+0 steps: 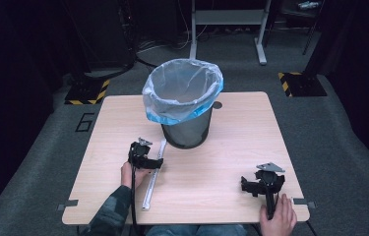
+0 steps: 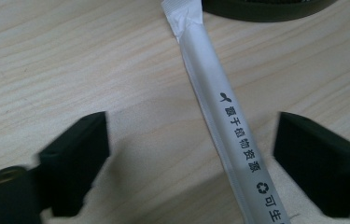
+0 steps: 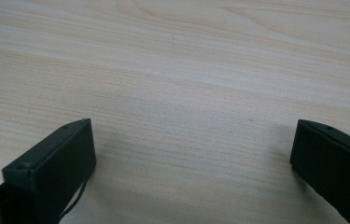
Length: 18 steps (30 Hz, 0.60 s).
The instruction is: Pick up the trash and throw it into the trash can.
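The left gripper [image 2: 191,149] has its jaws apart on either side of a long white paper-wrapped stick with black writing [image 2: 224,121], and neither jaw touches it. The stick lies flat on the light wooden table [image 1: 231,147], near the black mesh bin with a clear bag [image 1: 184,103]. The right gripper [image 3: 193,154] rests wide open at the near right, over bare wood.

Black left gripper [image 1: 158,163] with a grey three-cornered plate at its 12 o'clock end, black cable trailing toward 6 o'clock over a dark green patterned sleeve [image 1: 110,214]. Black right gripper [image 1: 245,185], grey plate on top, black handle. Flat, blocky matte-black jaws, small screw dimples.
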Each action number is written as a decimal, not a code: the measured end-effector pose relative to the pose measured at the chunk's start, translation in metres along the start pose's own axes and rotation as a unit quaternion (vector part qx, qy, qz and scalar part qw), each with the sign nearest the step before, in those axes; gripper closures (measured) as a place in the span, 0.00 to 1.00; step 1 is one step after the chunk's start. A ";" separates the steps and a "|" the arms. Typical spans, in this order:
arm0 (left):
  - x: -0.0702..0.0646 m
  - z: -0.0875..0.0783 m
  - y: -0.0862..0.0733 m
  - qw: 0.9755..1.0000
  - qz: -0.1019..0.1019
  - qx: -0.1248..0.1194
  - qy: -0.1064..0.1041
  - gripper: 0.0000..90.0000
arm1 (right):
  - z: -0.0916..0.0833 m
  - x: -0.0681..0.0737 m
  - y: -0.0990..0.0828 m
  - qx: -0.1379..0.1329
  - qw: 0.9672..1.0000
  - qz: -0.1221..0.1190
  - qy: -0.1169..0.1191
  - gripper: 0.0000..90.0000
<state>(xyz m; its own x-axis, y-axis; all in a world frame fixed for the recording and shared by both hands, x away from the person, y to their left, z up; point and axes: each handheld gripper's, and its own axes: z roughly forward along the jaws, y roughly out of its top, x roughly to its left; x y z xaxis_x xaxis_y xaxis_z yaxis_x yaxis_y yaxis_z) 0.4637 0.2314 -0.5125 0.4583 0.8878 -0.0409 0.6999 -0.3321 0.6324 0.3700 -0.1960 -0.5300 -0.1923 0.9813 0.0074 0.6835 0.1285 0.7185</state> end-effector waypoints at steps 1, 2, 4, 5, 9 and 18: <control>0.000 0.001 0.000 1.000 0.004 0.003 -0.002 0.22 | 0.000 0.000 0.000 0.000 1.000 0.000 0.000 0.00; -0.001 0.001 0.001 1.000 0.008 0.007 0.005 0.22 | 0.000 0.000 0.000 0.000 1.000 0.000 0.000 0.00; -0.002 0.000 0.002 1.000 0.015 0.013 0.008 0.32 | 0.000 0.000 0.000 0.000 1.000 0.000 0.000 0.00; -0.002 -0.001 0.003 1.000 0.016 0.015 0.009 0.36 | 0.000 0.000 0.000 0.000 1.000 0.000 0.000 0.00; 0.003 -0.004 0.003 1.000 0.012 0.016 0.009 0.50 | 0.000 0.000 0.000 0.000 1.000 0.001 0.000 0.00; 0.015 -0.012 -0.005 1.000 0.002 0.009 0.012 0.86 | 0.000 0.000 0.000 0.000 1.000 0.000 -0.001 0.00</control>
<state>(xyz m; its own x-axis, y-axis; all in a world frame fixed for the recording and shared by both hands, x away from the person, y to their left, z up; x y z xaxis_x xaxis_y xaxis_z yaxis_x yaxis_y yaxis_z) 0.4609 0.2501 -0.5069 0.4488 0.8934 -0.0202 0.7072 -0.3413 0.6192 0.3698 -0.1960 -0.5299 -0.1908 0.9816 0.0072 0.6841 0.1277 0.7181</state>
